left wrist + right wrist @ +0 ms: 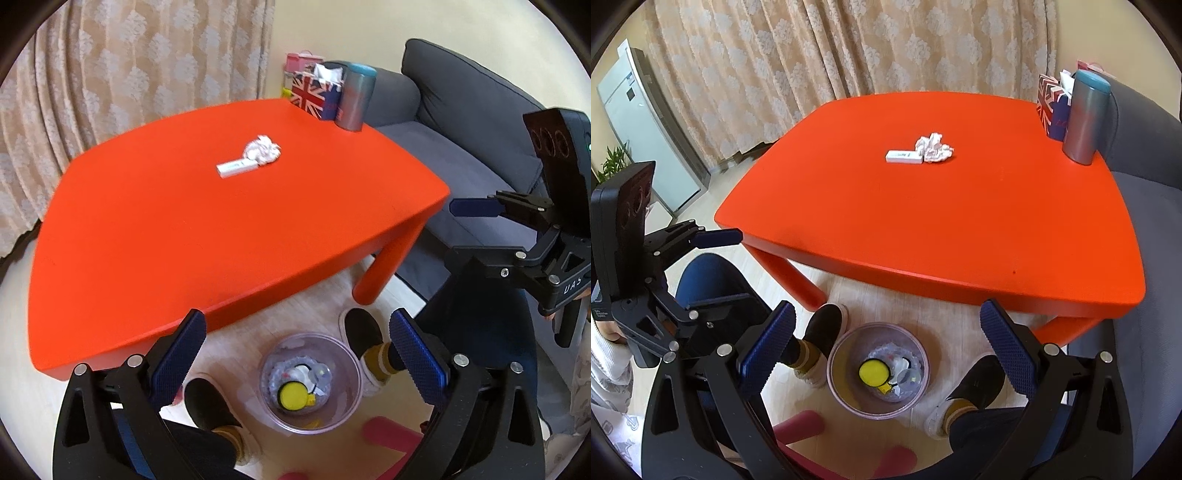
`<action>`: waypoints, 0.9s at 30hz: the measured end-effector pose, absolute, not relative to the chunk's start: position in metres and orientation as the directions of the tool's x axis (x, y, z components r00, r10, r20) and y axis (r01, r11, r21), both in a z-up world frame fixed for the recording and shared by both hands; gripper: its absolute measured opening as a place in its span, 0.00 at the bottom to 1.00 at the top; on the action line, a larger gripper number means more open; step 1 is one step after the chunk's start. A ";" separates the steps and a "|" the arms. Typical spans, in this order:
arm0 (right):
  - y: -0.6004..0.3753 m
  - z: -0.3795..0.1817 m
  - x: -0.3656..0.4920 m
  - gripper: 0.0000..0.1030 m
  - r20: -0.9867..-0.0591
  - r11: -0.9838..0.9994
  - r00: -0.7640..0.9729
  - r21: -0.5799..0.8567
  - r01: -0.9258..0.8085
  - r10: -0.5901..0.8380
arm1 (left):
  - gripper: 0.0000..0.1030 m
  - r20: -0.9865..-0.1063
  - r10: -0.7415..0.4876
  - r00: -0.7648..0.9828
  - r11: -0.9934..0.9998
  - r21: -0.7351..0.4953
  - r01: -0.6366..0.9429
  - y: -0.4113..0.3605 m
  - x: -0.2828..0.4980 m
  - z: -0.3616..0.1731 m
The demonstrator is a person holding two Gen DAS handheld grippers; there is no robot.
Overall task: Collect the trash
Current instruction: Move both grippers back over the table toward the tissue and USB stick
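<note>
A patterned beige curtain [849,48] hangs in folds across the whole back of the room, from ten to one o'clock in the right wrist view, with daylight glowing through it. At nine to ten o'clock stands a tall white appliance [642,125], seemingly a standing air conditioner, with a green houseplant [614,162] just beside it at the left edge. A low orange table [923,221] fills the centre on round orange legs. A grey sofa [461,122] runs along its right side, from one to three o'clock in the left wrist view, against a pale cream wall [332,26]. The floor [886,295] is light wood-look planking. Pink stool legs [801,424] show at six o'clock.
</note>
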State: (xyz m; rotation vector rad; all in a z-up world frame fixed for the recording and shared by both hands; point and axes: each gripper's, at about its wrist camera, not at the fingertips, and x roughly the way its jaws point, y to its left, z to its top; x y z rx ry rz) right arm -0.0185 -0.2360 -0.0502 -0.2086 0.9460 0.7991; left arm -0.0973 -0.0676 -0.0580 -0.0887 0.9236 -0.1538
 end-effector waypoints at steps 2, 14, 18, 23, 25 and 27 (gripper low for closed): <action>-0.234 -0.046 -0.014 0.95 -0.787 0.702 0.332 0.172 -0.692 0.520 | 0.93 -0.783 -0.165 0.600 0.986 -0.141 0.087 -0.064 -0.094 -0.052; -0.216 -0.014 0.033 0.95 -0.775 0.700 0.356 0.150 -0.699 0.522 | 0.93 -0.754 -0.127 0.644 0.991 -0.119 0.057 -0.034 -0.056 -0.017; -0.206 -0.014 0.053 0.95 -0.782 0.699 0.354 0.141 -0.701 0.513 | 0.93 -0.751 -0.122 0.649 0.992 -0.117 0.051 -0.025 -0.038 -0.014; -0.195 -0.013 0.076 0.95 -0.785 0.698 0.353 0.137 -0.703 0.510 | 0.93 -0.755 -0.116 0.646 0.992 -0.118 0.040 -0.011 -0.012 -0.015; -0.188 -0.015 0.088 0.95 -0.787 0.696 0.351 0.134 -0.705 0.507 | 0.93 -0.757 -0.113 0.643 0.992 -0.119 0.035 -0.005 -0.001 -0.015; -0.183 -0.016 0.098 0.95 -0.790 0.694 0.347 0.134 -0.708 0.506 | 0.93 -0.757 -0.114 0.643 0.992 -0.122 0.033 0.000 0.006 -0.016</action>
